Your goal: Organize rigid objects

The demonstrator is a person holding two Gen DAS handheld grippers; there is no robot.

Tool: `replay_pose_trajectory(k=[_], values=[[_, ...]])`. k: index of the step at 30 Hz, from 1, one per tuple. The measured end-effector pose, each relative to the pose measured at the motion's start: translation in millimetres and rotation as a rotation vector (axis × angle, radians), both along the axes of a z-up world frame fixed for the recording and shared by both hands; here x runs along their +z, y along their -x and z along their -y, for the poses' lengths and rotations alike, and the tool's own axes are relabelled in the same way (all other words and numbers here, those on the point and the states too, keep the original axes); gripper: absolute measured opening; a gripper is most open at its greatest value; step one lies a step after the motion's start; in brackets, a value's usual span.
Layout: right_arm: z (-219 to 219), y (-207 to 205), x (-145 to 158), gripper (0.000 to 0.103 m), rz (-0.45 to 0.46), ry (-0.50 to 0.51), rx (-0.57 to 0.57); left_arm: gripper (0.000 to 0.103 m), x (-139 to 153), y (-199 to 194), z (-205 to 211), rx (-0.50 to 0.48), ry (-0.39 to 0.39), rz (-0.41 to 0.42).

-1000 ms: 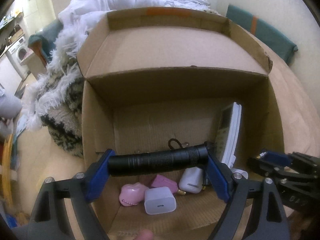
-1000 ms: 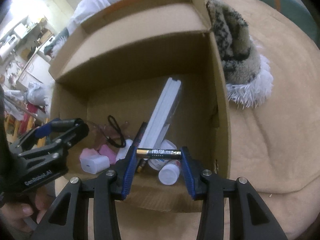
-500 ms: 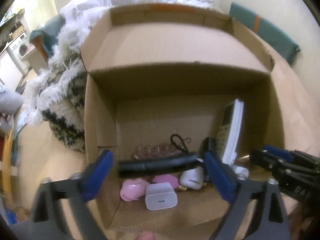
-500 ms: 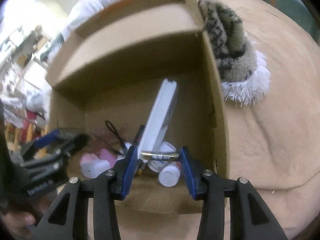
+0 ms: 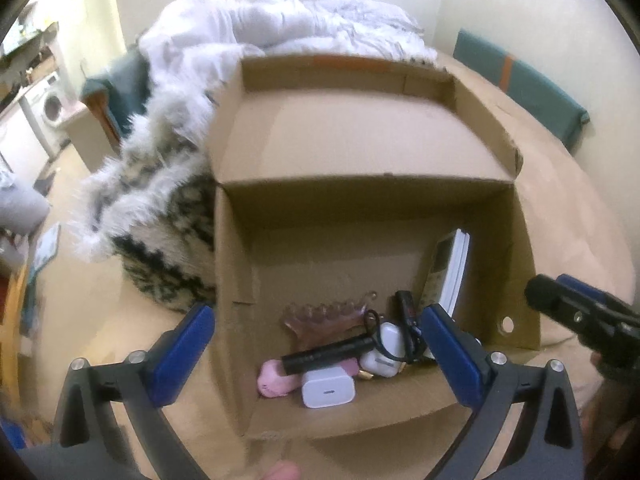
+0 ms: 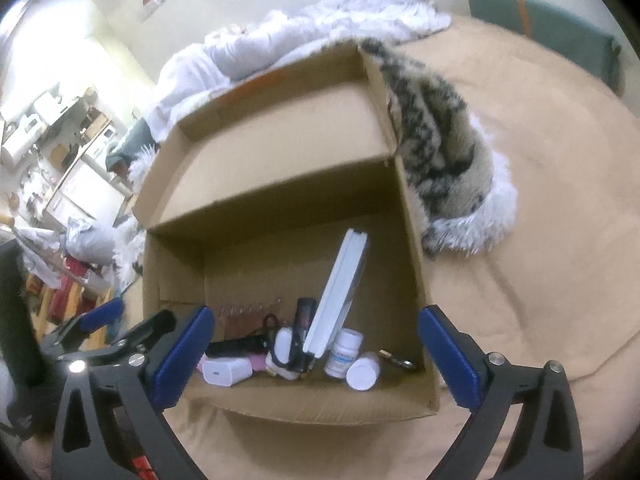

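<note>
An open cardboard box (image 5: pixel 234 264) stands on a tan bed. My left gripper (image 5: pixel 316 314) hovers open above its near side with nothing between the fingers. Below it a black flashlight (image 5: pixel 328 354) lies loose across a pink item (image 5: pixel 274 378), a white charger (image 5: pixel 328 390) and a white adapter (image 5: pixel 384 354). My right gripper (image 6: pixel 316 314) has its jaws opening wide, nothing between them. A small battery (image 6: pixel 396 359) lies on the box floor beside two white pill bottles (image 6: pixel 344 352). A white remote (image 6: pixel 336 292) leans upright inside. Each gripper shows at the other view's edge.
A fuzzy black-and-cream blanket (image 6: pixel 440 152) presses against the box's outer side, and a white duvet (image 5: pixel 280 24) is heaped behind the raised back flap (image 5: pixel 352 136). A green cushion (image 5: pixel 520 84) leans on the wall. A pink hair claw (image 5: pixel 320 318) lies deep inside.
The left gripper let go of the flashlight and the right one released the battery; both things dropped into the box. Both grippers opened wide and rose away from the box.
</note>
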State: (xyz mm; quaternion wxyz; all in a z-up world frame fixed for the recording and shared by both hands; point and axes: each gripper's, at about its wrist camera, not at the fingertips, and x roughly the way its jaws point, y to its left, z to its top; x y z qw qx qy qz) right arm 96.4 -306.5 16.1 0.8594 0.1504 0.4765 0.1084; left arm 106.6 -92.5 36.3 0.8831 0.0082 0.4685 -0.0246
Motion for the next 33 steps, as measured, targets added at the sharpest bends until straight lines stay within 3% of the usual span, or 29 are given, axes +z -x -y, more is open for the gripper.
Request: replay_pose_trajectory(k=[7, 13, 17, 21, 27, 33], values=[[0.4, 36.0, 8.2, 0.103, 0.034, -0.011, -0.022, 0.103, 16.3, 35.7, -22.9, 0.056, -0.02, 0.066], [-8.3, 69.8, 13.4, 0.103, 0.071, 0.026, -0.014, 0.103, 21.6, 67.0, -40.1, 0.048, 0.041, 0.05], [-15.7, 85.9, 21.3, 0.103, 0.12, 0.071, -0.008, 0.103, 17.6, 89.9, -42.9, 0.051, -0.02, 0.06], [-19.0, 99.2, 28.2, 0.103, 0.168, 0.062, -0.011, 0.103, 23.1, 110.8, -47.6, 0.048, -0.033, 0.106], [-31.0, 109.3, 29.9, 0.103, 0.209, 0.088, -0.001, 0.103, 25.7, 120.5, -55.6, 0.074, 0.004, 0.129], [-35.4, 101.4, 19.3, 0.103, 0.176, 0.097, 0.006, 0.103, 23.8, 115.1, -52.6, 0.084, -0.007, 0.14]])
